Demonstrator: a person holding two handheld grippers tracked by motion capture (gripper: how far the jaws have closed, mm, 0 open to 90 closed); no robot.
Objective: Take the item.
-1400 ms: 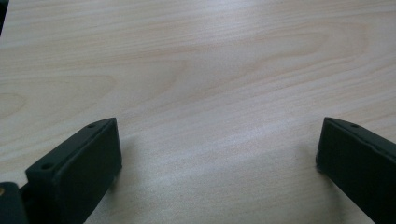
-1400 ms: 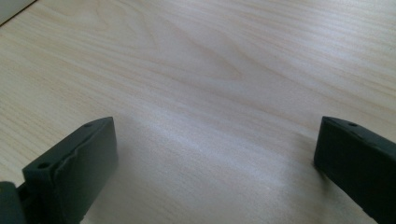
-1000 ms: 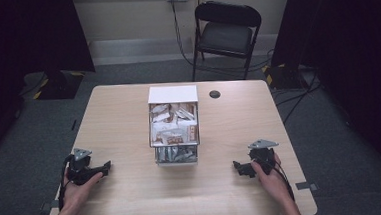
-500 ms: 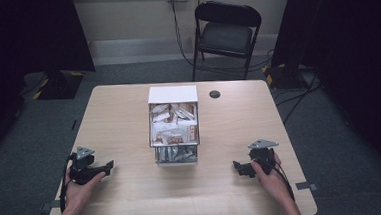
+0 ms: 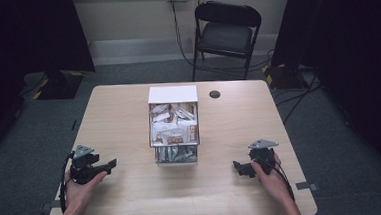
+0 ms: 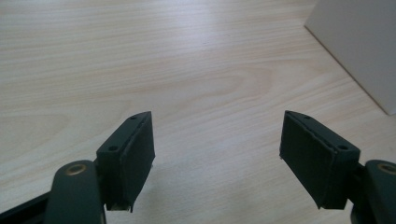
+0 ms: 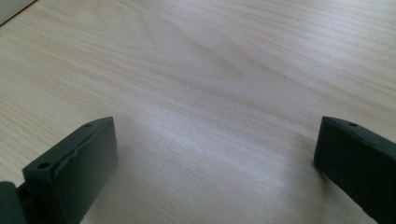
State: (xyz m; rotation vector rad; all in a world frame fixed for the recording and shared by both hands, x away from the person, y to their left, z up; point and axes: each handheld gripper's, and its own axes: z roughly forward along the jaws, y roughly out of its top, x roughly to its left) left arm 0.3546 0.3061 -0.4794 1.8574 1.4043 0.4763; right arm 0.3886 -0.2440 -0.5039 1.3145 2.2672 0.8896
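Seen from the high view: left gripper [image 5: 111, 165] and right gripper [image 5: 237, 166] low on the wooden surface [image 5: 119, 122], well apart, either side of a clear box [image 5: 174, 131] packed with what look like wrapped packets [image 5: 172, 136]. Up close in both gripper views: jaws spread wide, grasping nothing, over bare wood.

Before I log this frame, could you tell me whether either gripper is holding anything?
Nothing is held: the left gripper and right gripper are both open over the bare light wooden table.
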